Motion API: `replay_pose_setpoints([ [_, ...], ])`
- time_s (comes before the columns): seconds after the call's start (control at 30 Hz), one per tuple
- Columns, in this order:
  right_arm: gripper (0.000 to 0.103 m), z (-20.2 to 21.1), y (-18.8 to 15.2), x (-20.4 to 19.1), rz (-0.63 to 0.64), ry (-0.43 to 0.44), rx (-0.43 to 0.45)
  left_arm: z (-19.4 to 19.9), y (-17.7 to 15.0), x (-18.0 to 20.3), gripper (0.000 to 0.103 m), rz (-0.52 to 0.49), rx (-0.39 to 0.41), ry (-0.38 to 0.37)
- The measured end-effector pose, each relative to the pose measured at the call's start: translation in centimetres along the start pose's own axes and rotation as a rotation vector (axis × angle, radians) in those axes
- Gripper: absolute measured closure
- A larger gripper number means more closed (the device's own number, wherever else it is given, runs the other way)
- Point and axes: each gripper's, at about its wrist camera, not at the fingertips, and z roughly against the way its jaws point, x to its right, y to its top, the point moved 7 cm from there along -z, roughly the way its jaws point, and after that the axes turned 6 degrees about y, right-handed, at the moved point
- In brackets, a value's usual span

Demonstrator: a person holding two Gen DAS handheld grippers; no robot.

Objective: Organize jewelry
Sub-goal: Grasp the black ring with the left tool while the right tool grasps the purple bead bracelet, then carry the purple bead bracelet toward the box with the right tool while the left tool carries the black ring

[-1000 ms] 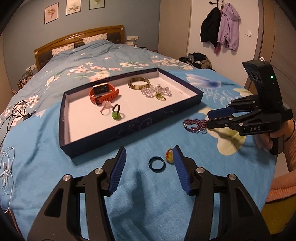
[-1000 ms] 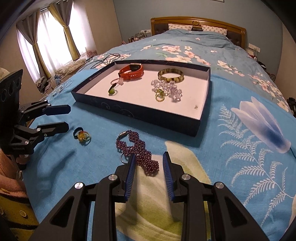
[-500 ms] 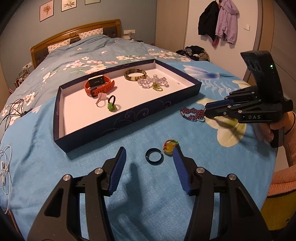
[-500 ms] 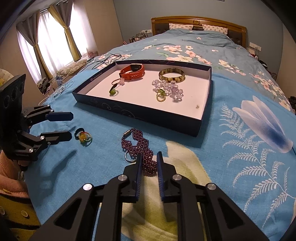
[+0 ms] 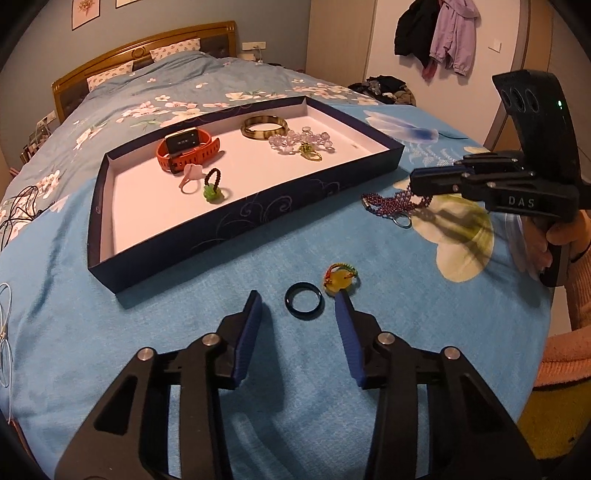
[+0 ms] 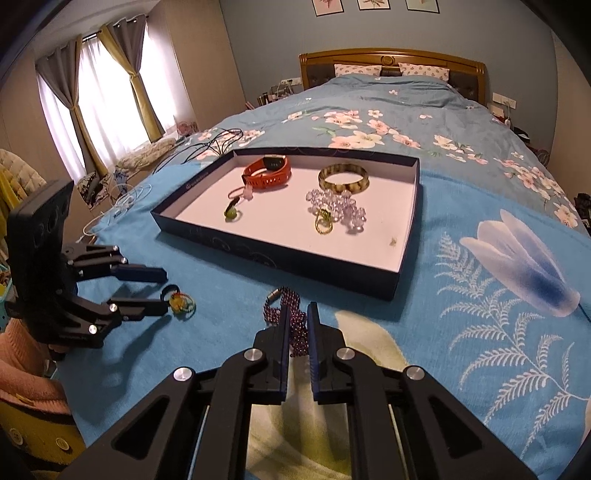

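Note:
A dark blue tray (image 5: 240, 218) (image 6: 280, 254) on the bed holds an orange watch (image 5: 186, 149), a brown bangle (image 5: 264, 127), clear beads (image 5: 299, 140), a pink ring and a green ring. My right gripper (image 6: 298, 314) (image 5: 417, 184) is shut on a purple beaded bracelet (image 6: 291, 317) (image 5: 391, 203) and holds it just above the blanket. My left gripper (image 5: 297, 301) (image 6: 162, 291) is open over a dark blue ring (image 5: 304, 304), with a yellow ring (image 5: 340, 280) (image 6: 181, 301) at its right fingertip.
The blue floral blanket (image 5: 369, 258) covers the bed. Cables (image 5: 5, 325) lie at the left edge. Coats (image 5: 436, 33) hang on the far wall. Curtained windows (image 6: 96, 92) stand to the left in the right wrist view.
My right gripper closed on the purple bracelet and lifted it slightly. My left gripper stayed open and moved a little closer to the dark blue ring.

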Motion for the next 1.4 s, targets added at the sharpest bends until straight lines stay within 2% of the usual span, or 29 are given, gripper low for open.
replay_pose_setpoints([
  [0.3, 0.095, 0.5, 0.9, 0.4, -0.027, 0.010, 0.039, -0.2, 0.0, 0.1, 0.081, -0.001, -0.006, 0.008],
  [0.9, 0.095, 1.7, 2.1, -0.3, -0.020, 0.018, 0.093, 1.0, 0.5, -1.1, 0.081, 0.049, 0.046, 0.019],
  [1.4, 0.095, 3.1, 3.7, -1.0, -0.010, 0.028, 0.149, 3.4, 2.4, -1.9, 0.081, 0.098, 0.133, 0.020],
])
